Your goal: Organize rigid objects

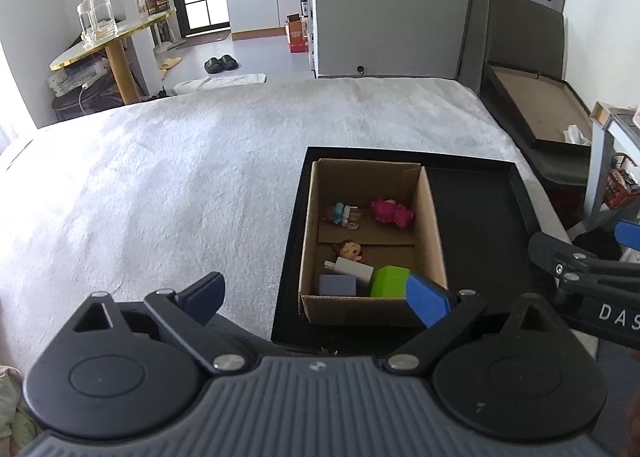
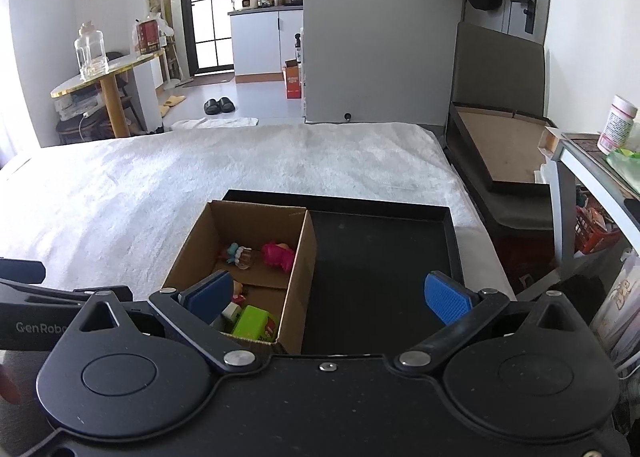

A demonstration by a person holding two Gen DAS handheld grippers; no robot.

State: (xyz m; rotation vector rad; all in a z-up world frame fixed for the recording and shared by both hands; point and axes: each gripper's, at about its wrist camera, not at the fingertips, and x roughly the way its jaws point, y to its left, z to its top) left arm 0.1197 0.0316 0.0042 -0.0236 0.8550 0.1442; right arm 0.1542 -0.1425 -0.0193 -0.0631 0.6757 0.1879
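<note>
An open cardboard box (image 1: 432,225) (image 2: 300,257) stands in the left part of a black tray (image 1: 480,217) (image 2: 380,257) on the white bed. Inside lie a pink toy (image 1: 391,211) (image 2: 278,254), a small blue-haired figure (image 1: 340,213) (image 2: 236,253), a brown-haired doll (image 1: 349,249), a white plug (image 1: 352,267), a purple block (image 1: 338,284) and a green block (image 1: 390,282) (image 2: 254,323). My left gripper (image 1: 316,297) is open and empty, just in front of the box. My right gripper (image 2: 328,297) is open and empty over the tray's front edge.
The white bed cover (image 1: 180,177) (image 2: 160,177) spreads left and behind the tray. A dark bench with a cardboard sheet (image 1: 532,105) (image 2: 500,145) is at the right. A side shelf with a bottle (image 2: 616,123) stands at the far right. A round table with a glass jar (image 1: 94,21) is at the back left.
</note>
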